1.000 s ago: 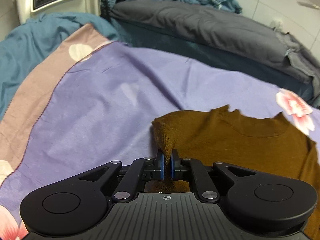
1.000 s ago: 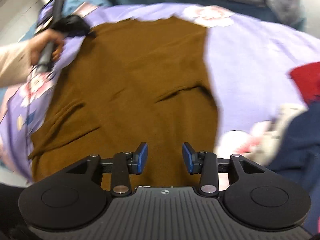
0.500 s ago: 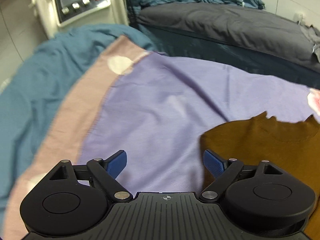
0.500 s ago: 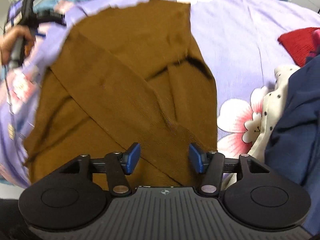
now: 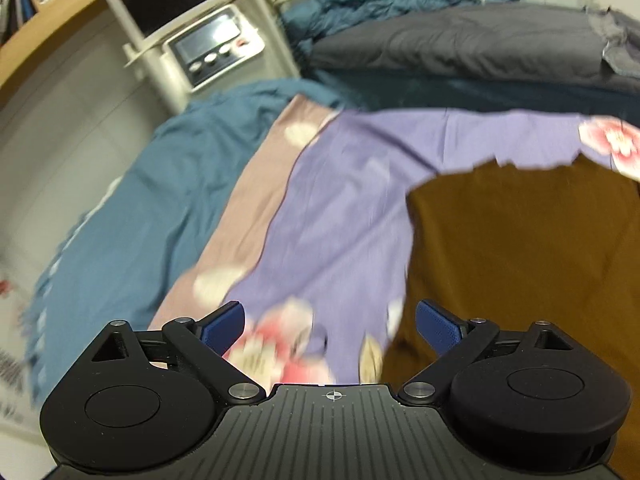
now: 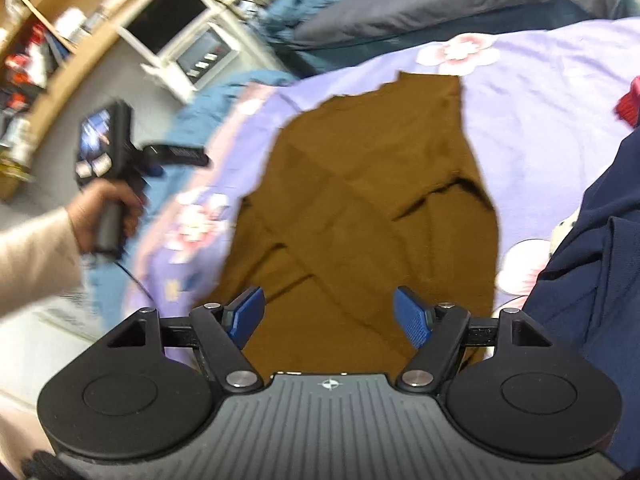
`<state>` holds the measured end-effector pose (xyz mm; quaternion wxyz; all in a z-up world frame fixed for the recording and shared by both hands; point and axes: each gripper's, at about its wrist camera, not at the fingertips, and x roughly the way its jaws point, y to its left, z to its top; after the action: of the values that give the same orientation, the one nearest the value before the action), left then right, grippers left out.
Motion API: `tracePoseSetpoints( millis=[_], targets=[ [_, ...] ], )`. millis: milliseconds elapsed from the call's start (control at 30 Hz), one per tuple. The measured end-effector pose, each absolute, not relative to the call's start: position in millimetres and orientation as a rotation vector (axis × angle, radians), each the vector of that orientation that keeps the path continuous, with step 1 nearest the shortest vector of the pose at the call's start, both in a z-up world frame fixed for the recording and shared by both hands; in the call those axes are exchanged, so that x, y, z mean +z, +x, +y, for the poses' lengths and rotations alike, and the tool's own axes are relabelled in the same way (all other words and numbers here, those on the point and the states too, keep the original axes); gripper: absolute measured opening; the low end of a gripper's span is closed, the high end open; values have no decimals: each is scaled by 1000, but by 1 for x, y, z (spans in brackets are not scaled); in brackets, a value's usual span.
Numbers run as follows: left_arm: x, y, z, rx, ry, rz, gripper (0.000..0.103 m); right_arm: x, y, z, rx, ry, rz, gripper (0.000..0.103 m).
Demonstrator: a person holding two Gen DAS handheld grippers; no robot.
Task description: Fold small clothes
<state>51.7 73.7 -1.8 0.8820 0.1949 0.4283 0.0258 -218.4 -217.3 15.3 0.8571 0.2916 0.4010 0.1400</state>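
Note:
A brown knit sweater (image 6: 360, 200) lies flat on the purple floral bedsheet (image 6: 528, 112), sleeves folded across its body. In the left wrist view it (image 5: 520, 248) fills the right side. My left gripper (image 5: 330, 326) is open and empty, over the sheet just left of the sweater's edge. From the right wrist view the left gripper (image 6: 176, 156) is held off the bed's left side. My right gripper (image 6: 330, 316) is open and empty, above the sweater's near hem.
A dark navy garment (image 6: 592, 248) and a red one (image 6: 628, 104) lie at the right. Grey and teal bedding (image 5: 460, 40) is piled at the back. A white machine with a screen (image 5: 208, 40) stands beside the bed, over a teal blanket (image 5: 132, 208).
My left gripper let go of the sweater's shoulder, opened wide and pulled back to the left. My right gripper opened wider and drew back and up from the sweater.

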Motion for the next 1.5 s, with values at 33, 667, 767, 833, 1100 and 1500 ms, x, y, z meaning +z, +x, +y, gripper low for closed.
tracePoseSetpoints(
  millis=[33, 667, 767, 833, 1100, 1500],
  targets=[
    [1, 37, 67, 72, 411, 910, 103, 18, -220, -222, 337, 627, 823, 77],
    [63, -48, 49, 262, 222, 924, 103, 50, -212, -247, 521, 523, 824, 81],
    [72, -27, 53, 202, 262, 905, 103, 57, -186, -254, 518, 539, 823, 81],
    [75, -8, 54, 139, 284, 900, 103, 60, -163, -256, 503, 514, 834, 83],
    [48, 80, 73, -157, 354, 866, 103, 27, -81, -288, 346, 518, 894, 84],
    [-82, 212, 65, -495, 433, 807, 103, -60, 56, -316, -41, 565, 890, 71]
  ],
)
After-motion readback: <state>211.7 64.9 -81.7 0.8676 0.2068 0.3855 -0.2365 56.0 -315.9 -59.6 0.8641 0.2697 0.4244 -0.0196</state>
